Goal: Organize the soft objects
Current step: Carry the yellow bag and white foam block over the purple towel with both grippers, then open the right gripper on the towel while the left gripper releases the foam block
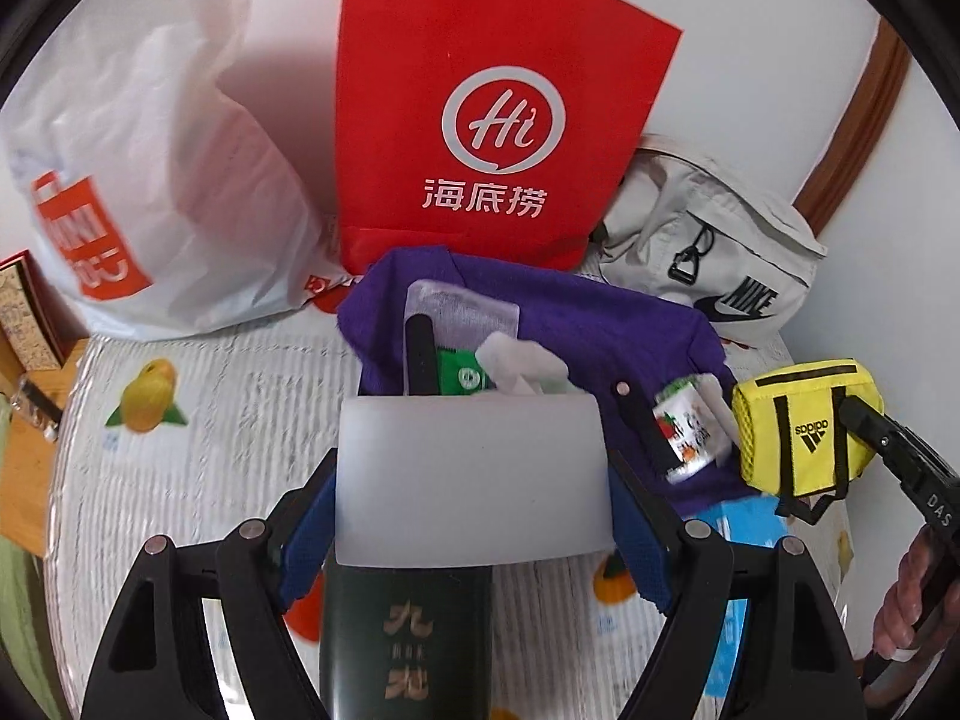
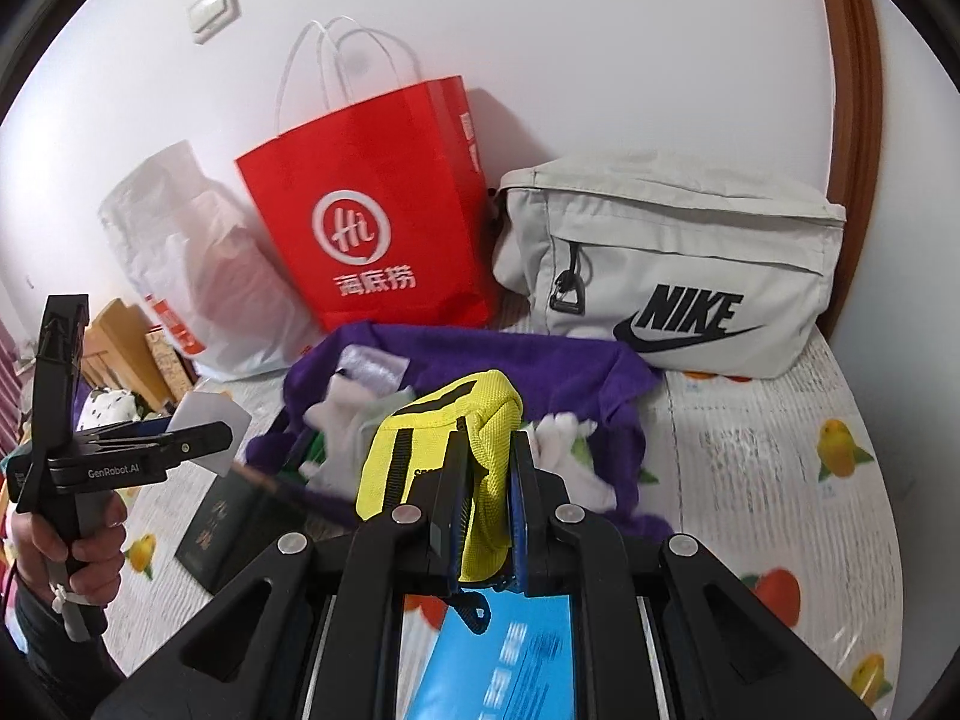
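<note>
My right gripper (image 2: 489,450) is shut on a yellow Adidas pouch (image 2: 432,420) and holds it above a crumpled purple cloth (image 2: 540,372). The left wrist view has the same pouch (image 1: 798,432) at the right, with the right gripper (image 1: 855,414) clamped on its edge. My left gripper (image 1: 471,468) holds a frosted white box (image 1: 471,510) between its blue pads. A dark green box with gold characters (image 1: 408,648) lies on the bed under it. White plush pieces (image 1: 522,360) and a small printed soft toy (image 1: 690,432) rest on the purple cloth (image 1: 600,324).
Against the wall stand a white plastic bag (image 1: 156,180), a red paper bag (image 1: 480,120) and a grey Nike bag (image 2: 672,264). A blue box (image 2: 504,654) lies on the fruit-print bed cover (image 2: 780,450). A wooden stand (image 1: 36,420) is at the left edge.
</note>
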Demonstrator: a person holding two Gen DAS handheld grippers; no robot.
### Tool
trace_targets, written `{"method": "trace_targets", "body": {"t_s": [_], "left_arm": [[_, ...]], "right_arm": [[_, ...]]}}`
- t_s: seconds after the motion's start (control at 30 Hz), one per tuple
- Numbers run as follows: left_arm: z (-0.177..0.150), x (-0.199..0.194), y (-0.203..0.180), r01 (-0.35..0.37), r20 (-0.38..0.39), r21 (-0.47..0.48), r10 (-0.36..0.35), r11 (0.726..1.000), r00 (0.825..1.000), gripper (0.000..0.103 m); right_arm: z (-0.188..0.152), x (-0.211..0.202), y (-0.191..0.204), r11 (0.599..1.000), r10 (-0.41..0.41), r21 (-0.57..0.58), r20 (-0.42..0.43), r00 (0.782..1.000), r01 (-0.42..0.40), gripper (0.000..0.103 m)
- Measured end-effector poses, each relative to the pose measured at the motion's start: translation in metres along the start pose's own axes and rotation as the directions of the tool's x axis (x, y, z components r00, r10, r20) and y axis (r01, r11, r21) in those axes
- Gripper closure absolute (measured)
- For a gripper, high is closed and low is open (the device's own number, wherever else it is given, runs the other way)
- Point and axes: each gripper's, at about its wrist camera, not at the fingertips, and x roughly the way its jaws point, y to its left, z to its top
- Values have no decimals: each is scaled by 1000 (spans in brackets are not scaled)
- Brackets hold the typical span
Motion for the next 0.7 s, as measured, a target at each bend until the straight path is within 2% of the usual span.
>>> {"method": "trace_targets", "body": {"t_s": [0.17,0.43,0.53,0.7], "left_arm": [[17,24,-1,16,-22,5,-16,1000,1000,23],[44,61,-3,56,-52,-4,-56,998,997,23],[51,80,-5,21,-76,10,-20,1000,997,23],[52,103,-6,20,-126,12,-19,1000,992,23]], "right_arm": [[13,34,-3,999,-43,-10,-13,999,43,90],[20,74,-1,999,-42,-26,-66,997,40,90],[21,87,-1,999,-45,-35,-89,995,42,90],[19,105,-4,998,-49,-40,-120,992,44,90]]}}
